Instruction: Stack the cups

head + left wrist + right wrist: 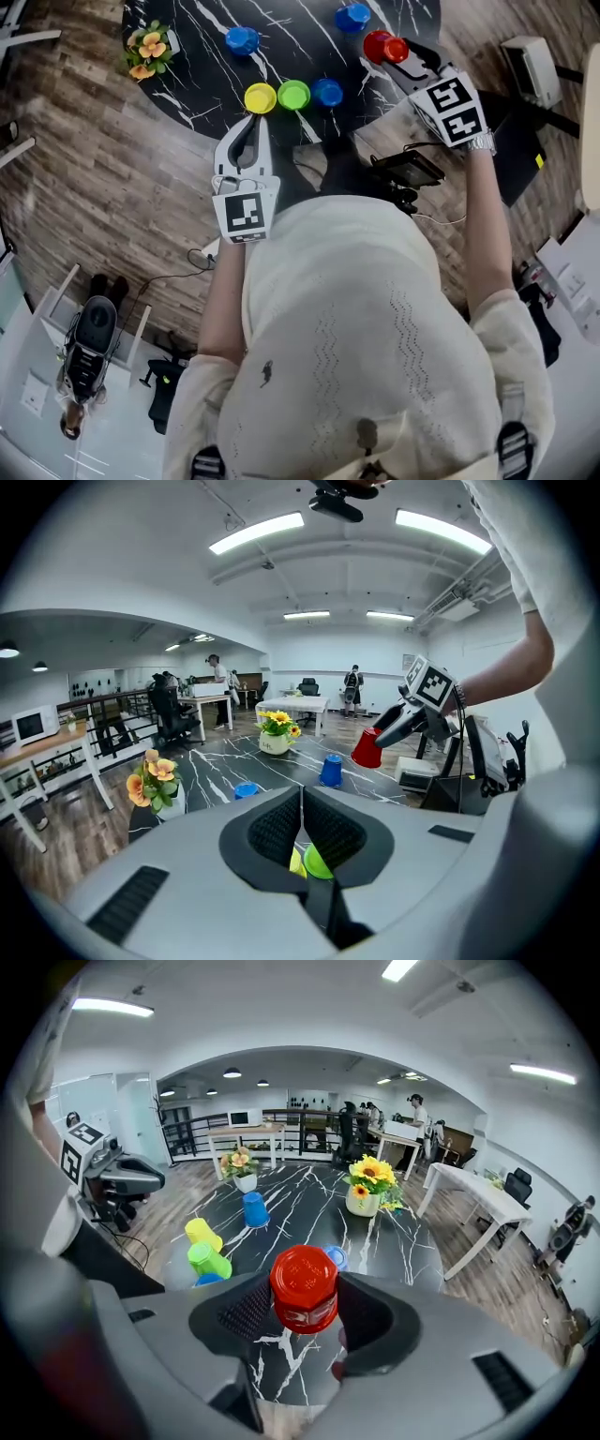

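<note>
While right gripper (305, 1321) holds red cup (304, 1283), yellow cup (261, 97) beside green cup (293, 94)

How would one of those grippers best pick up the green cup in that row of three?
Grip its side walls, coming down from above. The green cup seems to stand mouth-down, tapering upward, with the yellow cup and a blue cup tight on either side, so the jaws likely fit best on its near and far walls.

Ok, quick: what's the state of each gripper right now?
Left gripper: jaws shut, nothing between them.
Right gripper: jaws closed on a red cup.
</note>
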{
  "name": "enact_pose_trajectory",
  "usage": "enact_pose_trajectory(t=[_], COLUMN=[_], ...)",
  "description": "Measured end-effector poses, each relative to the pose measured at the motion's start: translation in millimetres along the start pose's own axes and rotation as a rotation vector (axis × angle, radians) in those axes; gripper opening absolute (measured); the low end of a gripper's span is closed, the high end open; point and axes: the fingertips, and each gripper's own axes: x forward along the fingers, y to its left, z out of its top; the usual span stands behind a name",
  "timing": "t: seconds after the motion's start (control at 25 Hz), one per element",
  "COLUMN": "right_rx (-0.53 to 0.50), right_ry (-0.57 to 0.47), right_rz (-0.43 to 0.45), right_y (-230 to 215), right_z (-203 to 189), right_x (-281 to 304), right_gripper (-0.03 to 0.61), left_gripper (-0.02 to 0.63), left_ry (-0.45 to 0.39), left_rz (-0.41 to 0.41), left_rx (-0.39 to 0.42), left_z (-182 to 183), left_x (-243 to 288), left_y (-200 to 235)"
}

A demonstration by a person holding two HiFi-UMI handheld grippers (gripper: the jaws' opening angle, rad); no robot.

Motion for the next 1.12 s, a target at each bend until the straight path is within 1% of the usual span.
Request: enact_pose_trajectory(t=[0.16, 0.44, 0.68, 0.84, 1.12], right_rx=[-0.032, -0.102, -0.164, -0.181, -0.209], right_ry=[-0.022, -0.021, -0.006, 0.009, 0.039], right_rz=[0.046, 0.121, 0.177, 0.215, 0.244], right_y=[23, 66, 98, 113, 134], right_z=[19, 38, 41, 41, 43], right_x=[-3, -4, -2, 2, 9], right_gripper=[0.233, 0.233, 0.233, 0.233, 0.233], left_gripper=[0.028, 0.028, 0.028, 0.028, 0.028], left_ry=[-0.008, -0.022, -0.024, -0.016, -0.011], left_rz=[0.009, 0.025, 0.032, 0.035, 0.047], left_rx=[0.003, -0.01, -0.014, -0.019, -0.023], left_z=[-3, -5, -10, -16, -20], left_x=[-9, -22, -30, -33, -37], left_y=[9, 17, 19, 22, 34])
